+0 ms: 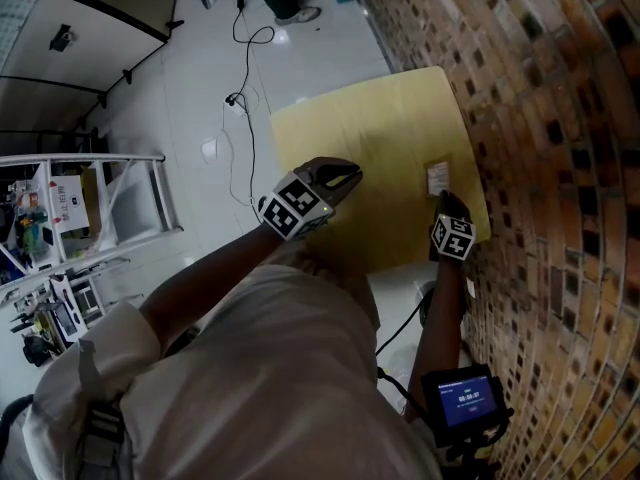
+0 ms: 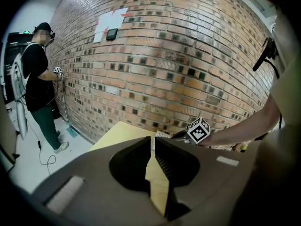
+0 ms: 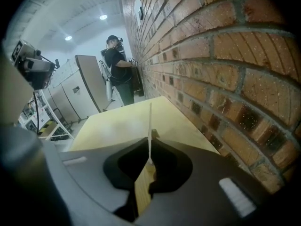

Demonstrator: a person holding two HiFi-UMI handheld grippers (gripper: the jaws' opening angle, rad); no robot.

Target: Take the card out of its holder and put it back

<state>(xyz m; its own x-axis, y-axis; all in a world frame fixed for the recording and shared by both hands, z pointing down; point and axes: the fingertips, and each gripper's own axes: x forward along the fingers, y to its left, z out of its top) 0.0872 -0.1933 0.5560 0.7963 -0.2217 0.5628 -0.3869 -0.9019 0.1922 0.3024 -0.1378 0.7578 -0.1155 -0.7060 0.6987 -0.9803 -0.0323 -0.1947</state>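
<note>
So the right gripper [image 3: 150,138] has its fingers pinched on the card [image 3: 150,121]. In the right gripper view the card is edge-on, just a thin white sliver clamped between the two dark pads and poking out toward 12 o'clock over the yellow table [image 3: 122,126]. From the head view the card is a small pale rectangle with some print on it. It sits at roughly 3 o'clock on the table, right beside the brick wall [image 1: 560,118], and the right gripper comes at it from 6 o'clock. I honestly can't tell whether the card is clear of its holder or still partly in it, because the holder doesn't stand out in any view. The left gripper [image 2: 154,142] is over the middle of the table, at about 9 o'clock from the right one and well apart from the card. Its fingers are nearly together with only a narrow slit between the tips. Nothing is in that slit, and you just see yellow table through it. In the left gripper view the right gripper's marker cube shows just past the fingertips at about 1 o'clock. Background stuff: another person [image 2: 37,79] in dark clothes is standing at the same wall further along, there's a cable [image 1: 245,68] on the white floor at 11 o'clock from the table, and a small lit screen [image 1: 465,400] sits down at 5 o'clock in the head view.
</note>
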